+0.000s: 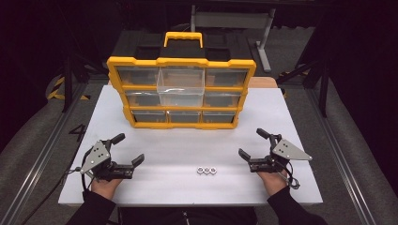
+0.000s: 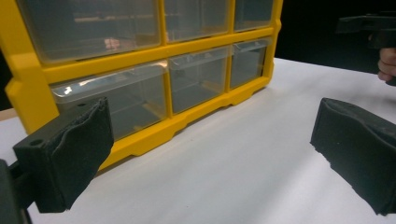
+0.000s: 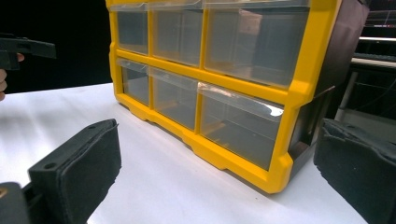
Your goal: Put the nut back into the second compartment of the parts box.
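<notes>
A white table [image 1: 300, 117] stands on a grey floor [image 1: 33, 126]. Behind it stands a grey metal frame [image 1: 232, 21], while yellow-and-black striped tape [image 1: 58, 89] marks the floor on the left.

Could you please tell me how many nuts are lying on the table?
3: they lie in a short row on the table's near edge, left nut, middle nut, right nut, between the two grippers. None seems hidden.

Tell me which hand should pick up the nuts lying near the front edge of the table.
Right, probably. The three nuts lie slightly right of the table's centre, a little nearer the right tool than the left tool. Both tools are open and empty, so the call is close.
</notes>
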Demonstrator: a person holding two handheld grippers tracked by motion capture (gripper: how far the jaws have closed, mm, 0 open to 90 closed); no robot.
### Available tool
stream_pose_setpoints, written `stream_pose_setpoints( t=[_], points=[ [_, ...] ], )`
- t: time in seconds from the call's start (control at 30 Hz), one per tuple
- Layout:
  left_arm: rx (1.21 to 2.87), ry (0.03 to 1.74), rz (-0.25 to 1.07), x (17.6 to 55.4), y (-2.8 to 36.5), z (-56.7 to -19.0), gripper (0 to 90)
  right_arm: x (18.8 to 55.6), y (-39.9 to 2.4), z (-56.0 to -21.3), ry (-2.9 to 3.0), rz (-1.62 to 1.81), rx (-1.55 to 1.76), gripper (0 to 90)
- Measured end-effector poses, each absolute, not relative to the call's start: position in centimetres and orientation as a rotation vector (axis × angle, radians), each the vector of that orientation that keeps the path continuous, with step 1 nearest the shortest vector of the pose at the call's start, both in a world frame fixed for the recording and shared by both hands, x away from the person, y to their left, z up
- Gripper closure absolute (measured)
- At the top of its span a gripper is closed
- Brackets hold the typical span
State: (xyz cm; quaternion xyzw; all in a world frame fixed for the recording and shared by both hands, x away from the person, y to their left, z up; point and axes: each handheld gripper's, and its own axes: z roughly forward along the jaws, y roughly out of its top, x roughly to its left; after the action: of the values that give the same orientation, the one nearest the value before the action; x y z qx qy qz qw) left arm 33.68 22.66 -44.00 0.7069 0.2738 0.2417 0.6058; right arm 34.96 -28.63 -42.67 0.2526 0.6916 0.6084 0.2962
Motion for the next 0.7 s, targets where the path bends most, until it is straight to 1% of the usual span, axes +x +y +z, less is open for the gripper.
stream_pose_setpoints(
  t=[0.7],
  points=[
    [1.647, 0.639, 0.551, 33.53, 22.96, -43.78, 0.2, 35.18, -28.29, -42.14, 1.867, 1.632, 0.628, 1.6]
  ],
)
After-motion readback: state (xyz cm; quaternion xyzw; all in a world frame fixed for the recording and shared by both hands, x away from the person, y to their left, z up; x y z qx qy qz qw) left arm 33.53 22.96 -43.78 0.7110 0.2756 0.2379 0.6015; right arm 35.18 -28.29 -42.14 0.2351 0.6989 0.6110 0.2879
